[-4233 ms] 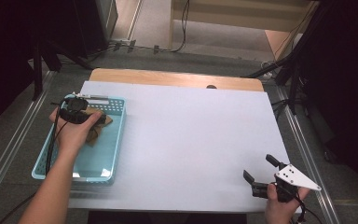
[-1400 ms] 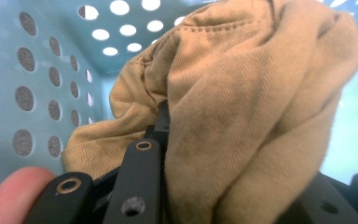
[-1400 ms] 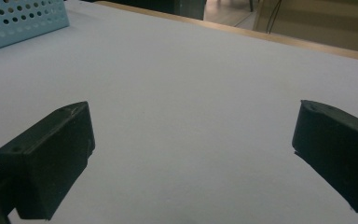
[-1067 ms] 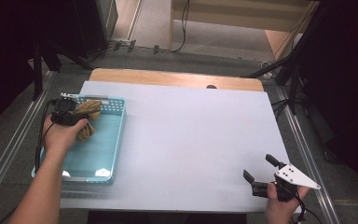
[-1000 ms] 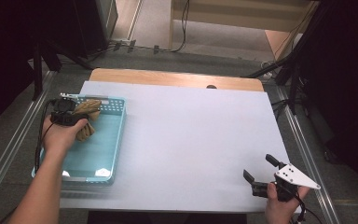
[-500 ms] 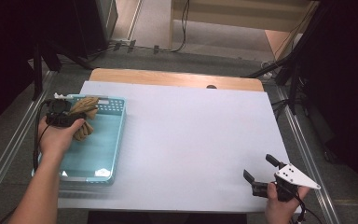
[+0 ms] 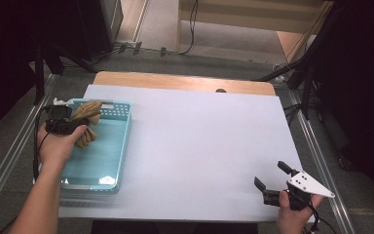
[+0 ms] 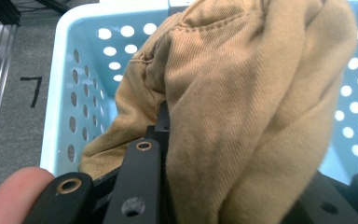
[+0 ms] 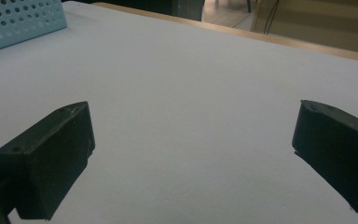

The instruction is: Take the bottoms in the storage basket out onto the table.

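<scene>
The tan cloth [image 8: 242, 107] is bunched up at the far end of the blue basket [image 7: 112, 161], sitting at the left side of the table [image 7: 195, 146], and the left hand-held gripper [image 7: 75, 127] is pinching a thick fold of it between its jaws. In the left gripper view the fabric is bulging over both jaws, with the basket's holed wall [image 8: 77, 107] close behind it.

Judging from that, the step in hand is lifting the cloth out of the basket. To do it well, the person should be keeping the squeeze firm, since corduroy-like fabric this thick can be slipping out of a shallow bite. The lift should be going straight up first, so the hanging part is clearing the rim instead of dragging the light basket along. Only once the lowest fold is above the rim should the hand be travelling toward the open middle of the table.

The right hand-held gripper [image 7: 272, 187] is resting near the table's near right corner, well apart from the basket, with its jaws spread wide and nothing between them. It could be steadying the basket or taking a second corner of the cloth.
</scene>
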Demonstrator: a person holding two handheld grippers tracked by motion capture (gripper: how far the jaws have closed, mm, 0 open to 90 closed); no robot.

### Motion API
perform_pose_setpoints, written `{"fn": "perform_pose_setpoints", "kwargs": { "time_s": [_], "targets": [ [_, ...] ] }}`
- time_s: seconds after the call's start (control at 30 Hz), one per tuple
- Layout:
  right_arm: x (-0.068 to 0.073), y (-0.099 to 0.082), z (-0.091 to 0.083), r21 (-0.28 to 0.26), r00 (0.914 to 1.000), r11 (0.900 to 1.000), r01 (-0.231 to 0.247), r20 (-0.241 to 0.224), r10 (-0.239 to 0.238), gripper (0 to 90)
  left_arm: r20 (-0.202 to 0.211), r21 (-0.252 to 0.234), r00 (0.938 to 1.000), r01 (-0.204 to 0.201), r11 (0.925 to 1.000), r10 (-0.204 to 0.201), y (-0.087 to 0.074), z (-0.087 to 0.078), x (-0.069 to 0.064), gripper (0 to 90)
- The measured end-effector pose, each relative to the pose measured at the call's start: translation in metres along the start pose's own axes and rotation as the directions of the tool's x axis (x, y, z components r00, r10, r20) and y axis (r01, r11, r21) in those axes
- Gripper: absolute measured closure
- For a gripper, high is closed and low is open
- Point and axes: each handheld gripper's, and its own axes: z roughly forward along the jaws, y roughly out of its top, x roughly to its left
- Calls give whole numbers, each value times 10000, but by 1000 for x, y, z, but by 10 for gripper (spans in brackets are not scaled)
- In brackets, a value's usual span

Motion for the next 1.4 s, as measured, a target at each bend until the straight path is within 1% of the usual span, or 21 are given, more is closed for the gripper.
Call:
{"fn": "perform_pose_setpoints", "kwargs": {
  "time_s": [0.07,0.2,0.33,0.5,0.57,0.63,0.8,0.97,1.17,1.23,1.4],
  "targets": [
    [0,0,0,-5,10000,10000,-24,-5,24,0,5,-48,10000,-36,10000,36,0,-1,0,697],
    [-1,0,-1,-16,10000,10000,-1,-1,1,0,98,-209,9999,25,9998,-23,0,-5,-1,697],
    [-1,0,0,-14,10000,10000,-3,-9,3,0,181,-442,9998,-46,9990,54,1,-11,-3,697],
    [-1,0,0,-18,10000,10000,-5,-10,5,0,215,-604,9997,-81,9981,94,2,-15,-4,697],
    [-1,0,0,-19,10000,10000,-8,-9,8,0,250,-710,9996,-76,9974,94,3,-18,-5,697],
    [-1,0,0,-18,10000,10000,-3,-13,3,0,189,-824,9997,-109,9965,125,4,-20,-5,697],
    [-1,0,0,-24,10000,10000,-18,-18,18,0,282,-1043,9994,-150,9944,180,5,-26,-8,697],
    [-1,0,0,-24,10000,10000,-11,-9,11,0,344,-1305,9991,-189,9913,236,7,-31,-11,696],
    [-1,0,-1,-18,10000,10000,-9,7,9,0,468,-1671,9984,-239,9857,321,8,-39,-16,696],
    [-1,0,-1,-12,10000,10000,-13,18,13,0,525,-1867,9980,-243,9821,347,9,-42,-18,696],
    [-1,0,-1,-28,10000,10000,-21,25,21,0,605,-2178,9971,-312,9755,454,11,-49,-22,696]
  ]
}}
